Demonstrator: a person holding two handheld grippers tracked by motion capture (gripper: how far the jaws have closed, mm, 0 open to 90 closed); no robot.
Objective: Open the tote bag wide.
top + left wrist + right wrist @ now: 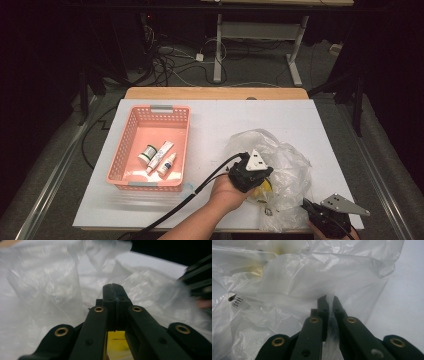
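Observation:
A crumpled clear plastic bag lies on the white table top at the front right. My left gripper reaches into the bag's mouth from the left, held by a hand. In the left gripper view its jaws are pressed together with nothing visible between them, and bag film lies all around. A yellow object sits just under them, also yellow in the high view. My right gripper is shut on the bag's near edge; the film runs between its jaws.
A pink basket stands at the left of the table and holds a small round jar, a white tube and a small bottle. A black cable trails off the front edge.

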